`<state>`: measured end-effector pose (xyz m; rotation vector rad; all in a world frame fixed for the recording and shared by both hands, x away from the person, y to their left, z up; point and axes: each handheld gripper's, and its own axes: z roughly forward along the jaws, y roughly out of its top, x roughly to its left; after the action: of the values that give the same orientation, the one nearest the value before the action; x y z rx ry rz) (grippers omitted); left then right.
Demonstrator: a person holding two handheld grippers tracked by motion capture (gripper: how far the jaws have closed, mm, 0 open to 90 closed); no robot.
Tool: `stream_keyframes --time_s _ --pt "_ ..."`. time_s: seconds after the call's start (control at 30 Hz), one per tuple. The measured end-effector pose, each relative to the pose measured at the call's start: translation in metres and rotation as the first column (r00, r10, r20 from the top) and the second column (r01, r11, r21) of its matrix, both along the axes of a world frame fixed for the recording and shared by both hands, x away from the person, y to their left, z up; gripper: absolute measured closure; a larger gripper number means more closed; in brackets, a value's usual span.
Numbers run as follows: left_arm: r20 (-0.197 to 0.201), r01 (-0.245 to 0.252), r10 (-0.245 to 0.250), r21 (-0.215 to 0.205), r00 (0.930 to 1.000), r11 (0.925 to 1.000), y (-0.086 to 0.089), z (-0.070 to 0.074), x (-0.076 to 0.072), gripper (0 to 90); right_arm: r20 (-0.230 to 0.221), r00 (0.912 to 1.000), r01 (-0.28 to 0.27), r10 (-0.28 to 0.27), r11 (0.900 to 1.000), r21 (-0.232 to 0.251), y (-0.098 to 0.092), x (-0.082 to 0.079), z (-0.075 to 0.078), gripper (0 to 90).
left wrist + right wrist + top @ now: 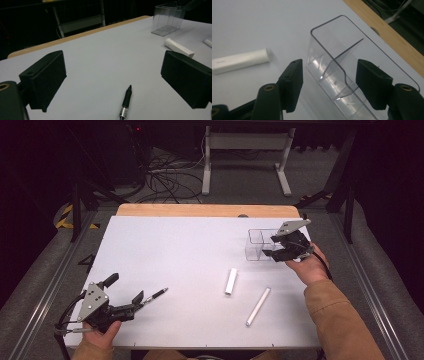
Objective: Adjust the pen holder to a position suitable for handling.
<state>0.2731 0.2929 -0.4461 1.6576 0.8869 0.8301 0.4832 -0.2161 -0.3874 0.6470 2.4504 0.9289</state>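
A white tabletop [190, 250] with a wooden far edge carries a clear divided container [260, 245] near its far right corner, two white tubes [231, 281] [258, 306] right of centre, and a black pen [156, 294] toward the near left corner.

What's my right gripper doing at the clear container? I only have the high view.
Observer: In the right gripper view, the right gripper holds open jaws either side of the clear divided container's near end; one pad stands apart from its wall.
Operator: Anything inside it?
Observer: The compartments in sight look empty.
Operator: And the left gripper?
Observer: Its view shows the black pen lying between wide-open jaws, touching neither pad.
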Motion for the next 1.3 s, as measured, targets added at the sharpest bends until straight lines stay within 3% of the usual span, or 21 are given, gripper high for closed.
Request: stream_keyframes --time_s 0.2,0.6,0.9,1.3 --pt "0.000 -0.002 0.002 0.003 1.0000 1.0000 0.001 0.000 0.000 6.7 -0.036 0.9994 -0.003 0.002 0.999 -0.037 0.001 0.014 -0.008 46.6" --pt "0.000 -0.010 0.010 0.001 1.0000 0.9999 0.001 -0.001 0.000 6.8 -0.064 0.9979 -0.022 0.015 0.994 -0.108 0.010 0.030 -0.020 49.1" --pt "0.003 -0.022 0.022 -0.006 0.9998 0.9997 0.002 -0.001 0.000 6.8 -0.068 0.9976 -0.026 0.016 0.988 -0.150 0.016 0.031 -0.025 56.8" --pt "-0.002 -0.019 0.019 -0.005 0.9998 0.9998 0.001 -0.001 0.000 6.8 -0.072 0.9961 -0.062 0.051 0.985 -0.159 0.014 0.028 -0.023 63.7"
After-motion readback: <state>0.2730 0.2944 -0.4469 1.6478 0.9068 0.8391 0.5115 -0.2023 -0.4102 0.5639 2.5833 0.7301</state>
